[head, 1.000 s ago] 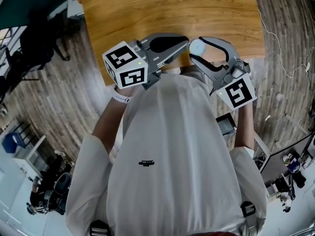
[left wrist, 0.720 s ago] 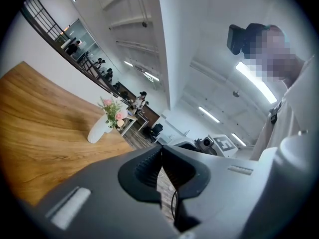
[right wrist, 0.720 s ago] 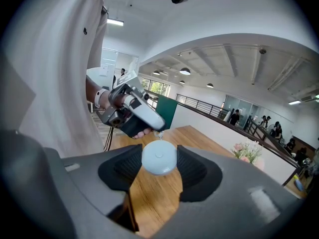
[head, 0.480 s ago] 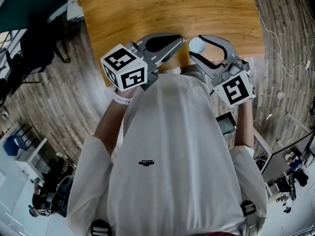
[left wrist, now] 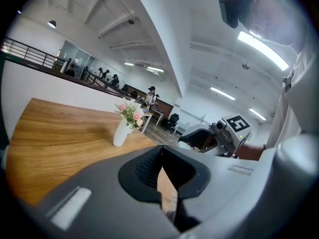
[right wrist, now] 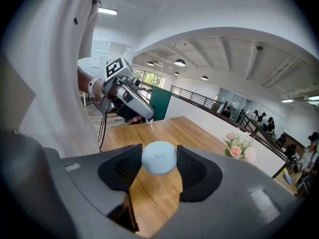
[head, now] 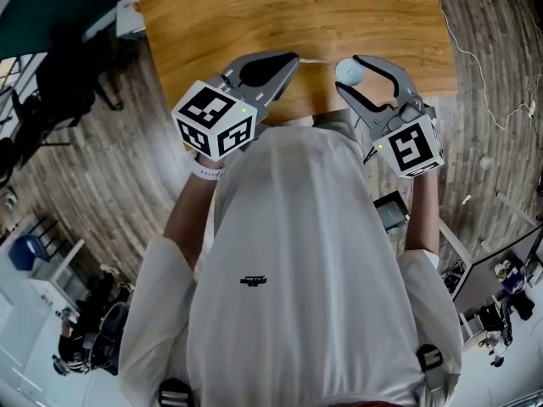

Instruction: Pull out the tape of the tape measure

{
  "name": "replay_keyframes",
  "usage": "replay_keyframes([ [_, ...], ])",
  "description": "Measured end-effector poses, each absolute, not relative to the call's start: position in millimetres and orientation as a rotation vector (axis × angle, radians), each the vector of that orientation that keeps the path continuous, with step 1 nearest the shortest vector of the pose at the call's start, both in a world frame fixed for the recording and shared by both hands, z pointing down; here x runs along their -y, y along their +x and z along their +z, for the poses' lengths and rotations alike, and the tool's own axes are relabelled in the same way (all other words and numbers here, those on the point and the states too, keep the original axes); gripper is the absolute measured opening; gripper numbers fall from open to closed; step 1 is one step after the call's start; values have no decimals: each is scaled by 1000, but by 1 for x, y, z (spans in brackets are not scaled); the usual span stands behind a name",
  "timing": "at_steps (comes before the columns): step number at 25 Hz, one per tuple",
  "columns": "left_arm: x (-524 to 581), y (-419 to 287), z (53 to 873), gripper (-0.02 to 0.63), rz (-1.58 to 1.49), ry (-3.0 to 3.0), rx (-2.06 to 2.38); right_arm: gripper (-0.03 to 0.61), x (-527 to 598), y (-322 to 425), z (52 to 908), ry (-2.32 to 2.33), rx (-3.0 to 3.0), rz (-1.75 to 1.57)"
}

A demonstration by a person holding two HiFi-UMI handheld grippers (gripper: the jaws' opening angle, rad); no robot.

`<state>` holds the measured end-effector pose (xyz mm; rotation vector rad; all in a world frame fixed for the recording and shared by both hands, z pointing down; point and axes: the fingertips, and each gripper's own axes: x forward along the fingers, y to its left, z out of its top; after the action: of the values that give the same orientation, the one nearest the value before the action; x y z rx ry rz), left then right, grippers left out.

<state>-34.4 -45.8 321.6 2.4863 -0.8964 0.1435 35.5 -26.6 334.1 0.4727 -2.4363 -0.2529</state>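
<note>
Item: small round pale-blue tape measure (right wrist: 159,157), clamped between wide-set jaws of right gripper (head: 349,73), above light wooden table (head: 212,24).
Left gripper (head: 291,61): jaws pinched together on tip of thin white tape (head: 318,60); short length showing.
Step, as judged: pull-out begun.
Next: draw grippers apart in straight line, both grips firm.

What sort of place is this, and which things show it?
Probably an open-plan office: a wooden table with a flower vase, an office chair beyond, a railed upper walkway.

No legible text; shirt logo (head: 252,281) illegible.
</note>
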Motion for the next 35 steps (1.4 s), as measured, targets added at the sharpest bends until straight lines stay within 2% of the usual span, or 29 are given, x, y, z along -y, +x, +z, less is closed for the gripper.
replay_keyframes([
  [35, 51, -77, 323, 23, 249, 2463, 1131, 221, 29, 74, 342, 616, 2397, -135],
])
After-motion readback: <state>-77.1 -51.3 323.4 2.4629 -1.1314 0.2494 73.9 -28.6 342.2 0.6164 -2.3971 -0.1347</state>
